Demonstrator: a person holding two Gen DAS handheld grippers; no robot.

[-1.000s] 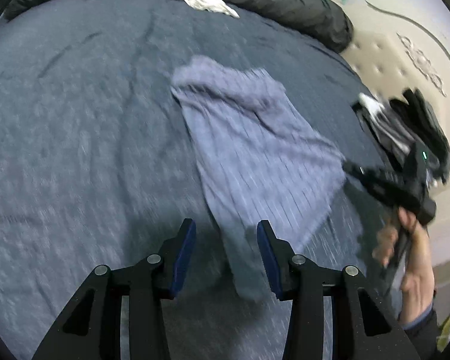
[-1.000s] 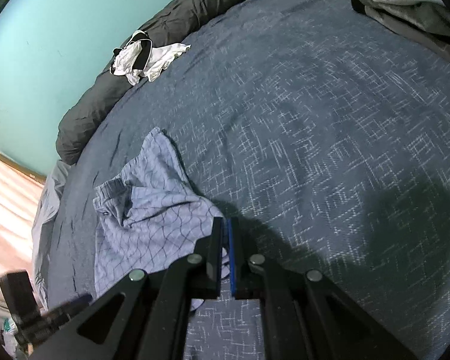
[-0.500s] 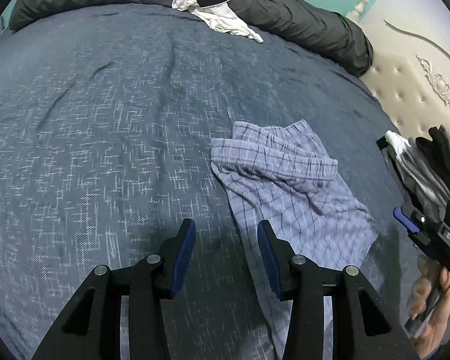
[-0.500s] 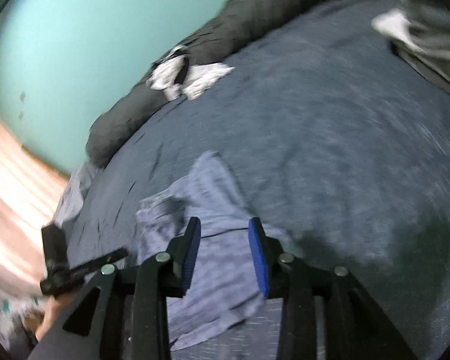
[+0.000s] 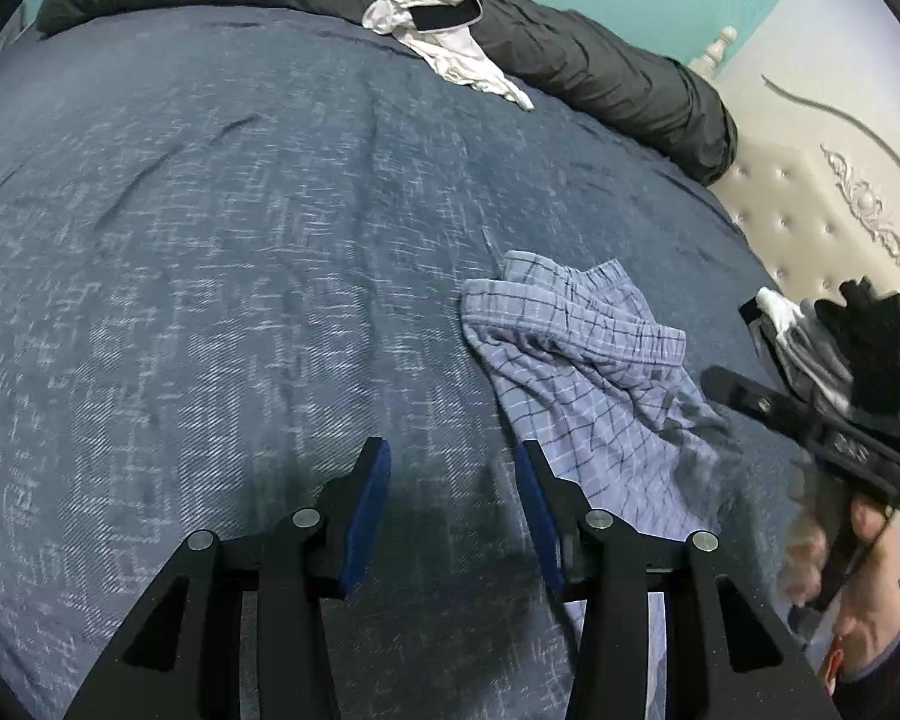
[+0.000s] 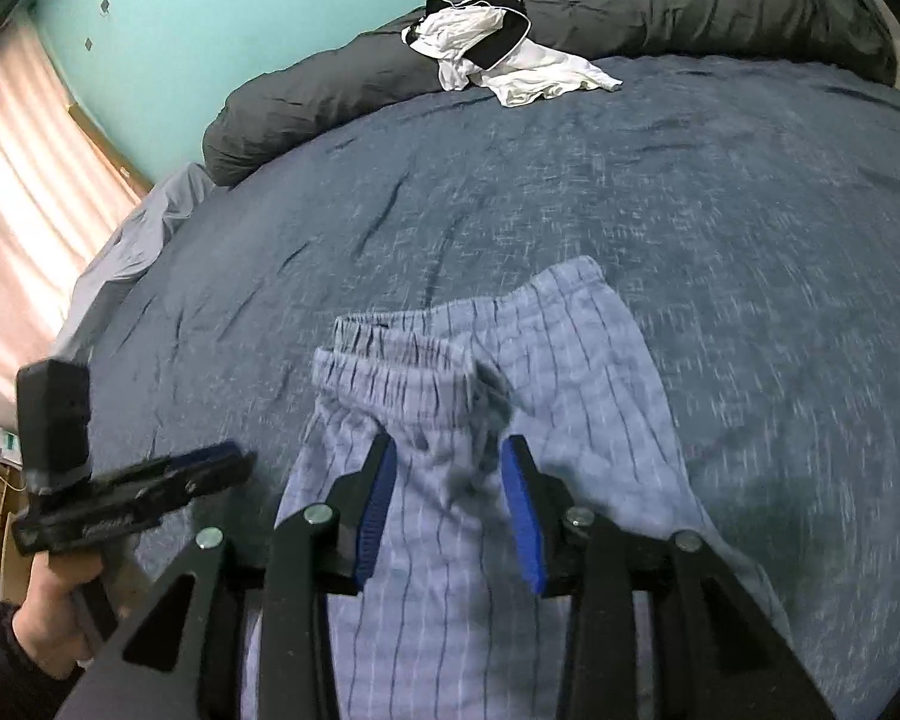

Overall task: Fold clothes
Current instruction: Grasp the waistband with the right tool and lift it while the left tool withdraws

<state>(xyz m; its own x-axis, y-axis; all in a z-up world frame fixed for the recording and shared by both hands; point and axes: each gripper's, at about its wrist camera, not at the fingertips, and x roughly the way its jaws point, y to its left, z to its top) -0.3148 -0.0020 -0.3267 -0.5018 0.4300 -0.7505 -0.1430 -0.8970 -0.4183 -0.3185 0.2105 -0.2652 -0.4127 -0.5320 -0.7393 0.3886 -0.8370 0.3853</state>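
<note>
While the blue checked shorts (image 6: pixel 480 420) lie loose and rumpled on the dark blue bedspread (image 5: pixel 240 270), near the bed's near edge, neither pair of tongs holds anything. Right tongs (image 6: pixel 450 498) hover just above the cloth below the waistband, spread, nothing pinched between the pads; the shorts show through the gap only as background. Left tongs (image 5: pixel 450 510) likewise spread, over bare bedspread just beside the shorts' left edge, touching nothing. Risks, as judged: the waistband is bunched and one side is doubled under, so a pinch here could take two layers at once and lock a crease into the fold; a grab on a single layer could let the rest sag and twist; dragging the thin cloth could wrinkle the bedspread beneath and carry the shorts off the edge; the two tongs work close together and could knock each other. Motion blur in the right view makes the exact edge hard to place. Count: shorts, one; white-and-black garment heap (image 6: pixel 498 54) on the far dark duvet roll (image 5: pixel 600 78), one heap; dark pile (image 5: pixel 810 348) by the headboard, one; tongs, two; hands in view, two.
</note>
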